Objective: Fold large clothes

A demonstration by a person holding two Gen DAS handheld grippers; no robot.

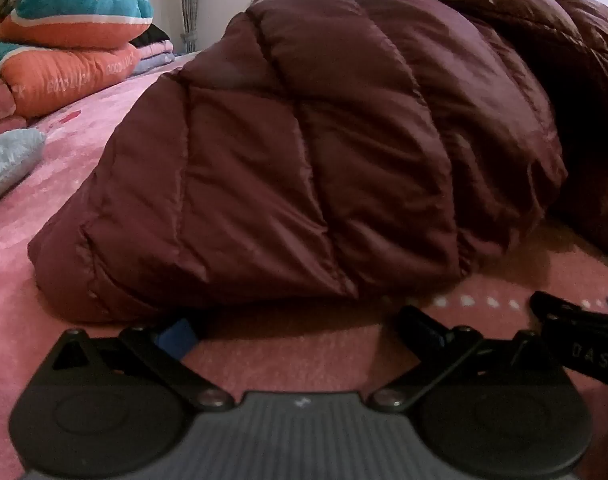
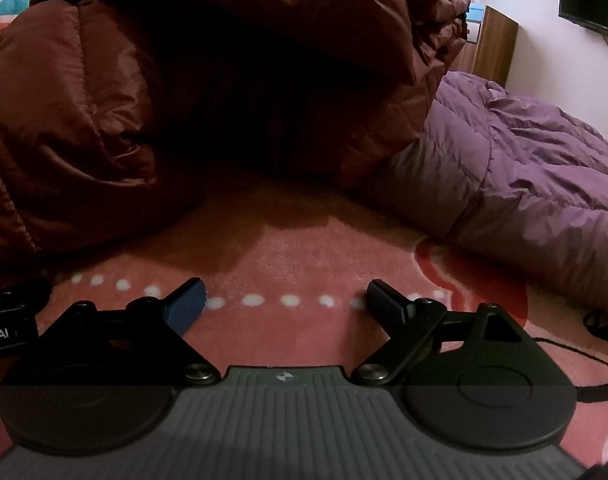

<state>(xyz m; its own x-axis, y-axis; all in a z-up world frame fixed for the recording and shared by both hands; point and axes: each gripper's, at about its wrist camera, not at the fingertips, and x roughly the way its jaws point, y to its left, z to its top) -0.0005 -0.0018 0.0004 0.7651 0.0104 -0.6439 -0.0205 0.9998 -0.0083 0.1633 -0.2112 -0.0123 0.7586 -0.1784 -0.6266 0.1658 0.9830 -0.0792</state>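
We see a pink bedspread [image 2: 304, 248] carrying everything. The maroon puffer jacket [image 1: 304, 152] lies heaped across its middle, and a purple quilted coat [image 2: 524, 160] is bunched toward its right edge, touching the jacket. Our left gripper [image 1: 300, 328] and right gripper [image 2: 284, 300] hover just before the jacket, both spread wide, holding nothing.

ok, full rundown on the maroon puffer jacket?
The maroon puffer jacket is shiny, quilted in puffy stitched panels, and lies bunched in a tall heap on the pink bedspread. A dark hollow gapes where it folds. Its far side meets a purple down coat. Neither open gripper touches it.
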